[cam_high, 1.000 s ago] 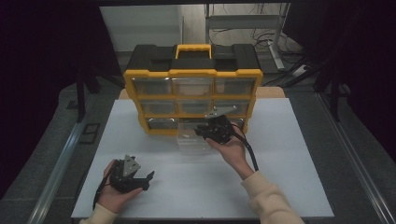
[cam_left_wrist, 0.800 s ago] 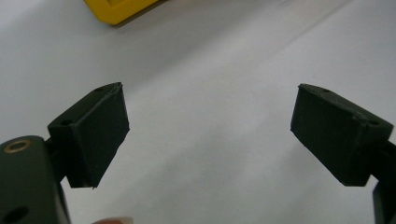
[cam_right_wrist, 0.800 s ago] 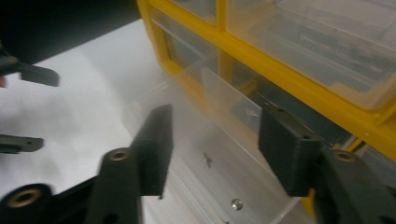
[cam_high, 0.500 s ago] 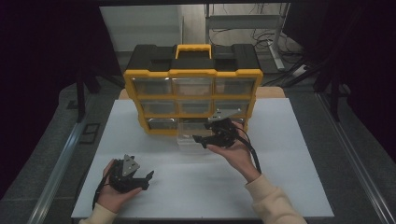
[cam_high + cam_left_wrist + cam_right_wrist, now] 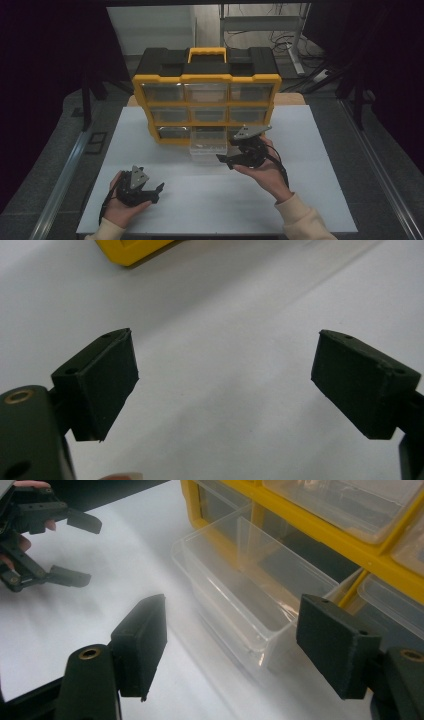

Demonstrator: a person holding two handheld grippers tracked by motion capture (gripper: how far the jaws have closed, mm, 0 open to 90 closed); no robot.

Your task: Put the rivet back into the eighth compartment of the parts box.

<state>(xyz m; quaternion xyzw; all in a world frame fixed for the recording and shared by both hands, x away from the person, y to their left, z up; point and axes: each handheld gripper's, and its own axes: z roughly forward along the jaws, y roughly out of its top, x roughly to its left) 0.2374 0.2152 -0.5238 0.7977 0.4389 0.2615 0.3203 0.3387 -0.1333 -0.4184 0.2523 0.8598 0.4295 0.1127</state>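
Right gripper off the drawer, fingers wide apart

The right gripper (image 5: 239, 159) has backed a touch away from the clear drawer (image 5: 209, 145), which sits pulled out of the bottom row of the yellow-and-black organizer (image 5: 207, 95); its fingers (image 5: 142, 640) gape, holding nothing, so the pull looks done. The left gripper (image 5: 145, 191) has barely shifted, resting low on the white surface (image 5: 320, 165), fingers (image 5: 102, 385) spread wide and empty. Beyond: dark room, cables, grey floor.

The organizer (image 5: 206, 95) stands behind (bottom-middle drawer (image 5: 210, 145) pulled forward); right tool (image 5: 223, 160) just beside the drawer.
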